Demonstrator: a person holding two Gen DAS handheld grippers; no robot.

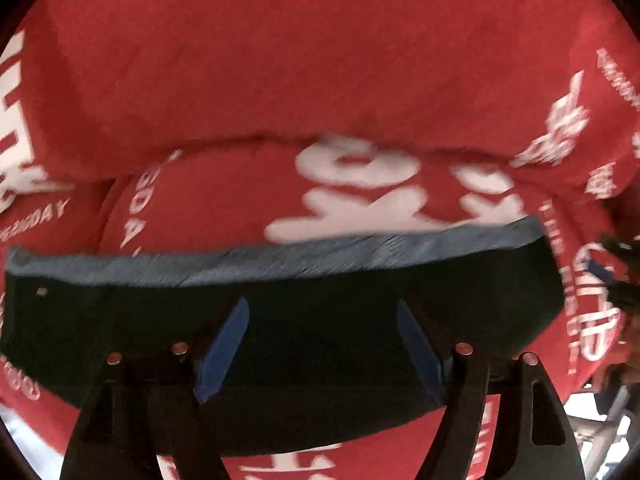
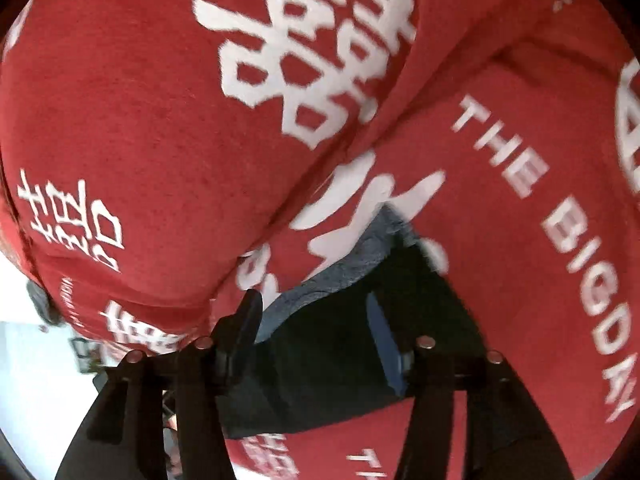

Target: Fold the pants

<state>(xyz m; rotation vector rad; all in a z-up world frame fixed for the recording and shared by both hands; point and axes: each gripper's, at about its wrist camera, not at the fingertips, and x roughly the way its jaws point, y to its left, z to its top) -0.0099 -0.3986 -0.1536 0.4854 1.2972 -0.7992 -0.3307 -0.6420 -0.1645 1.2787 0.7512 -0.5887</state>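
The dark pants [image 1: 304, 320] lie folded into a wide band on a red cover, with a grey-blue fabric edge [image 1: 280, 264] along their far side. My left gripper [image 1: 320, 344] hangs over them. Its blue pads [image 1: 222, 350] stand wide apart and do not press on any cloth. In the right wrist view the same pants [image 2: 320, 364] run from the lower middle up to a grey-blue corner [image 2: 380, 240]. My right gripper [image 2: 312, 340] is open above them, one finger at the pants' left edge and the blue-padded finger [image 2: 384, 344] over the dark cloth.
A red cover [image 1: 280, 60] with white characters and lettering fills both views, with a raised fold [image 1: 260, 140] behind the pants. The cover's edge and a bright room show at the lower right [image 1: 600, 420] and, in the right wrist view, at the lower left [image 2: 28, 360].
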